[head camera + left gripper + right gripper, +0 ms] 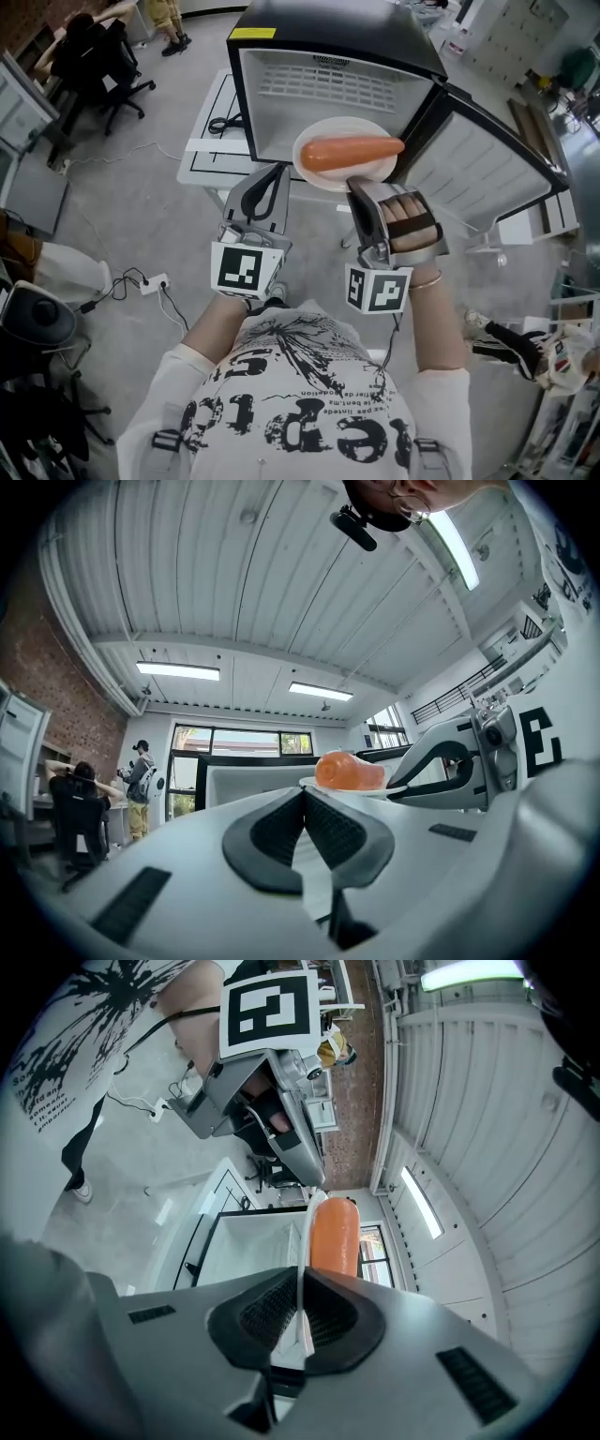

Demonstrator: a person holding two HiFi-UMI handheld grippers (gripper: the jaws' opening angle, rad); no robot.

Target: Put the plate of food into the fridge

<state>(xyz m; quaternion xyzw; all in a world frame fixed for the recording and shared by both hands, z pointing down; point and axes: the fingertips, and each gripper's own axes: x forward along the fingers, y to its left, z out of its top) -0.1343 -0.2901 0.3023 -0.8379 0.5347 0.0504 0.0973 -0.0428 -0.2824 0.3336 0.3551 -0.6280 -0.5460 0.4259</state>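
Note:
A white plate (330,134) carries an orange sausage (349,152) and hangs in front of the open black fridge (328,37), level with its white inside (319,89). My right gripper (356,186) is shut on the plate's near rim. In the right gripper view the plate (304,1232) runs edge-on between the pads, with the sausage (334,1237) beside it and the fridge cavity (246,1252) beyond. My left gripper (278,172) is just left of the plate, shut and empty. In the left gripper view its pads (302,797) meet, and the plate (361,790) floats ahead.
The fridge door (487,164) swings open to the right. The fridge stands on a low white table (208,150) with black scissors (223,122) on it. Office chairs and a seated person (89,47) are far left. A power strip (152,281) lies on the floor.

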